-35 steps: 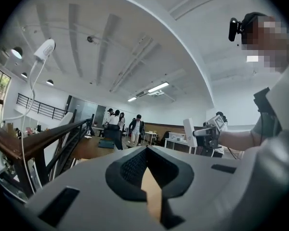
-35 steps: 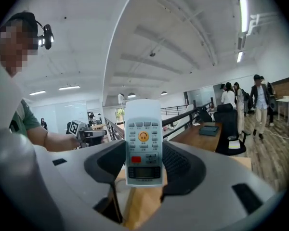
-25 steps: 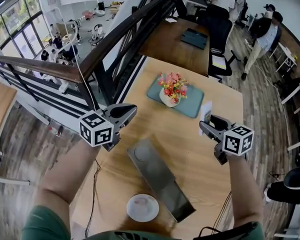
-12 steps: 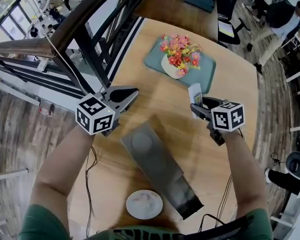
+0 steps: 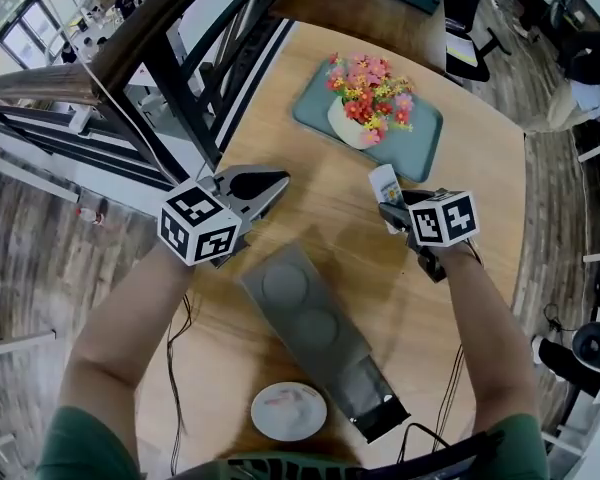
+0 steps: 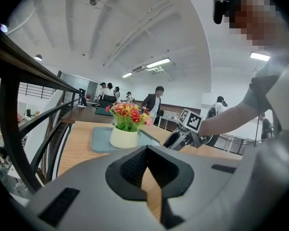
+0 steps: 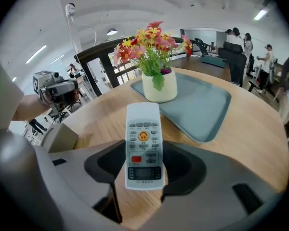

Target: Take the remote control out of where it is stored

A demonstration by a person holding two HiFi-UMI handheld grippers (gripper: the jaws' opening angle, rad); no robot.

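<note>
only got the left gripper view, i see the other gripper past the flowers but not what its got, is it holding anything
observer: Yes. The right gripper is shut on a white remote control, with its buttons facing up.
operator: ok whats on the table behind my jaws
observer: A long grey box lies on the table between the two arms. Its far end is close to the left gripper.
operator: anything else near it
observer: A white round dish sits beside the box's near end, at the table edge closest to the person.
</note>
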